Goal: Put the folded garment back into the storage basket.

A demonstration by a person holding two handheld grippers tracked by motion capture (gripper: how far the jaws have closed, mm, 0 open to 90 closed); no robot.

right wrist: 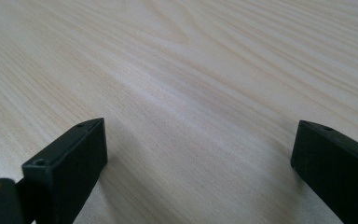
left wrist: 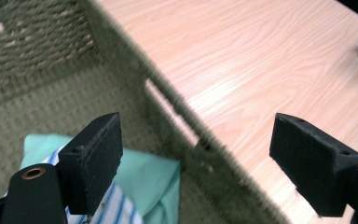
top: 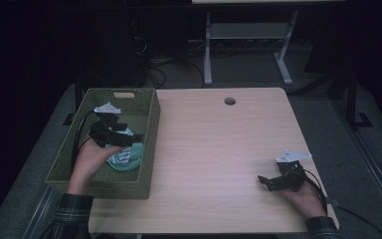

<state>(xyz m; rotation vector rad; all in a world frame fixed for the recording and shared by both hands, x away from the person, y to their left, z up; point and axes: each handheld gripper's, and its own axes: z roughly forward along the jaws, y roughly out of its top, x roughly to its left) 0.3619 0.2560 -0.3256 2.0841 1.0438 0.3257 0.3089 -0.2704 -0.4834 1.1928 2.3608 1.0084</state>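
A bench stands in the middle, and a woven basket sits on its left edge. Folded cloths lie inside the basket, toward its near right side. The left gripper hovers over those cloths, with its jaws straddling the basket's right wall. The right gripper rests low at the bench's near right corner, well apart from the basket. A round hole sits near the bench's far edge. Behind the bench, a frame stands on the floor.
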